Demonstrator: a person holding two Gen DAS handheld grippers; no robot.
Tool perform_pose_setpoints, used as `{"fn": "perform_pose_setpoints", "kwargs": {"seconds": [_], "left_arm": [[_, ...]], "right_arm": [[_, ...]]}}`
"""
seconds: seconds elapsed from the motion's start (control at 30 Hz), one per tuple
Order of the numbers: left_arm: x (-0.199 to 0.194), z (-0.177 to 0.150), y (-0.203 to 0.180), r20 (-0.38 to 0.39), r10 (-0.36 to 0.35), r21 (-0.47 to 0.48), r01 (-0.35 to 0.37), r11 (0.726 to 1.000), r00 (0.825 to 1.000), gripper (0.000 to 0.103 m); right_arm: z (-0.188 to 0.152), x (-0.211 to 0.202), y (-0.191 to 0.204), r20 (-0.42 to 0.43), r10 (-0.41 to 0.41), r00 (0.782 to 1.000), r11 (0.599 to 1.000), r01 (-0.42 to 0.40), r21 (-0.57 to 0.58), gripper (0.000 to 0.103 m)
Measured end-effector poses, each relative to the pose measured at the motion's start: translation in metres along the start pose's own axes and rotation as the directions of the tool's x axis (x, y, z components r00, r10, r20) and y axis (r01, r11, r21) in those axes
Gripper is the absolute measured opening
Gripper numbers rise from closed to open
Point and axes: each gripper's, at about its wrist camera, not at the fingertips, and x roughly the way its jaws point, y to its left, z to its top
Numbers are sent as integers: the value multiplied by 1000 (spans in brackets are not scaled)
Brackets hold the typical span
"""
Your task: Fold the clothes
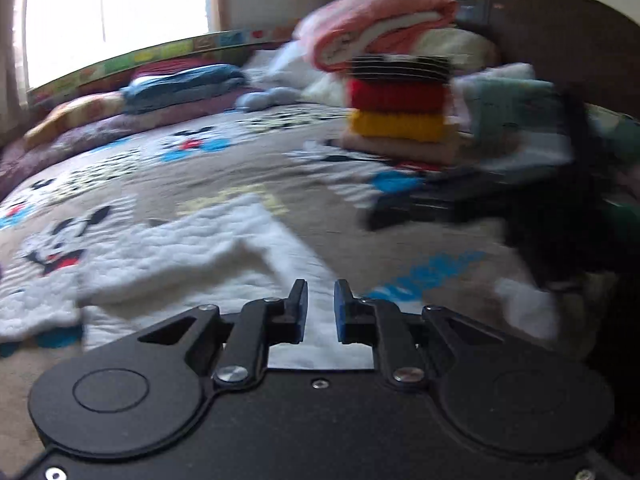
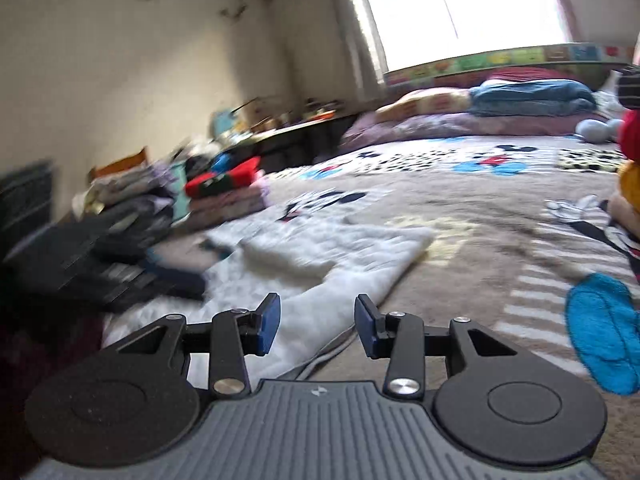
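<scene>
A white fluffy garment (image 1: 192, 256) lies spread on the cartoon-print bed cover (image 1: 224, 176), partly folded over itself. It also shows in the right wrist view (image 2: 340, 256). My left gripper (image 1: 321, 310) hovers over the garment's near edge, jaws a little apart and empty. My right gripper (image 2: 316, 326) is open and empty above the garment's near right edge. A stack of folded clothes (image 1: 398, 108), striped, red, yellow and pink, stands on the bed beyond. Both views are blurred.
Dark clothes (image 1: 500, 200) lie at the right of the bed. Pillows and a blue blanket (image 1: 180, 86) line the window side. A pink blanket (image 1: 376, 24) rests by the headboard. Piles of clothes (image 2: 160, 216) sit at the bed's left edge.
</scene>
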Motion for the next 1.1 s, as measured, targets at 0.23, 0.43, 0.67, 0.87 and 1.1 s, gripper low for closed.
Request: {"fn": "perform_pose_setpoints", "kwargs": {"seconds": [0.23, 0.43, 0.67, 0.87, 1.1], "left_arm": [[37, -49, -7, -111, 15, 39, -11, 999, 994, 11], [32, -48, -4, -104, 9, 1, -9, 1000, 994, 11], [-9, -33, 0, 25, 8, -26, -8, 1000, 1000, 12], [15, -45, -15, -58, -61, 53, 64, 997, 996, 17], [22, -61, -8, -101, -64, 18, 66, 998, 993, 17]], "right_arm": [[6, 40, 8, -55, -57, 997, 997, 54, -63, 40], [11, 72, 26, -118, -93, 989, 980, 70, -186, 37], [-3, 116, 27, -213, -130, 968, 972, 81, -222, 35], [-2, 116, 24, -214, -113, 970, 979, 72, -191, 35], [0, 108, 23, -171, -115, 978, 981, 86, -172, 34]]}}
